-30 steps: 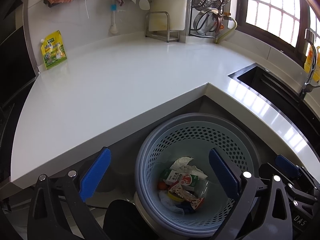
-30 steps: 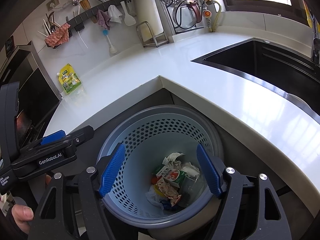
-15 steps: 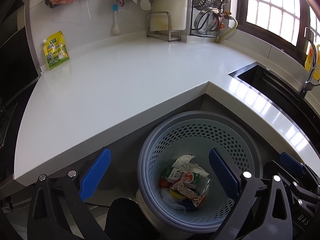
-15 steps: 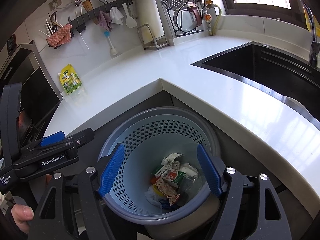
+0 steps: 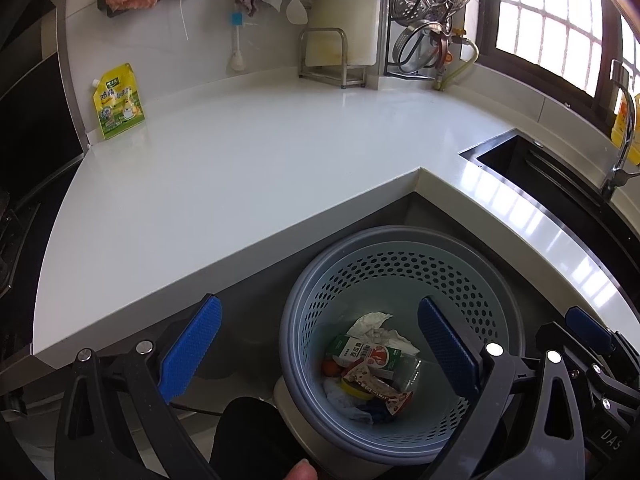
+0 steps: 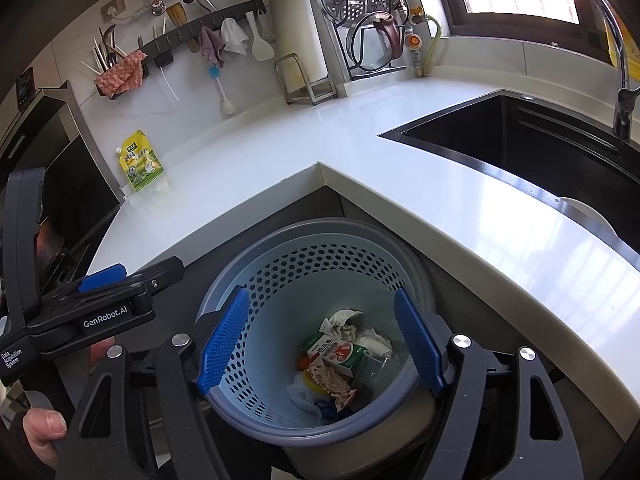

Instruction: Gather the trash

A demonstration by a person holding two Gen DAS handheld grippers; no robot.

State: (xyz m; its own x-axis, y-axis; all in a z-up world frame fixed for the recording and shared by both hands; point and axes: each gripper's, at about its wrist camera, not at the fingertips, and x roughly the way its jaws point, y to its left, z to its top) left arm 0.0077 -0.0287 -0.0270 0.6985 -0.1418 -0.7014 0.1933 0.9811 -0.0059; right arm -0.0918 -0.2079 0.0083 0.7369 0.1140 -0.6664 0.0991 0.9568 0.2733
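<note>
A blue perforated trash basket (image 5: pixel 400 264) stands on the floor below the counter corner; it also shows in the right wrist view (image 6: pixel 316 256). It holds trash: a green and red carton (image 5: pixel 366 354), crumpled white paper (image 5: pixel 370 324), a snack wrapper (image 5: pixel 376 388); the same carton (image 6: pixel 340 354) and paper (image 6: pixel 344 322) show in the right wrist view. My left gripper (image 5: pixel 320 354) is open and empty, above the basket's left rim. My right gripper (image 6: pixel 322 344) is open and empty, straddling the basket from above. The left gripper shows in the right wrist view (image 6: pixel 100 304).
A white L-shaped counter (image 5: pixel 240 168) runs around the basket. A yellow-green pouch (image 5: pixel 118 100) leans at its back left. A black sink (image 6: pixel 540 152) with a faucet (image 6: pixel 622 80) is on the right. A rack with pot lids (image 5: pixel 428 20) stands at the back.
Both grippers have drawn back and up a little from the basket; more of the counter shows. The jaws stay open and the trash has not moved.
</note>
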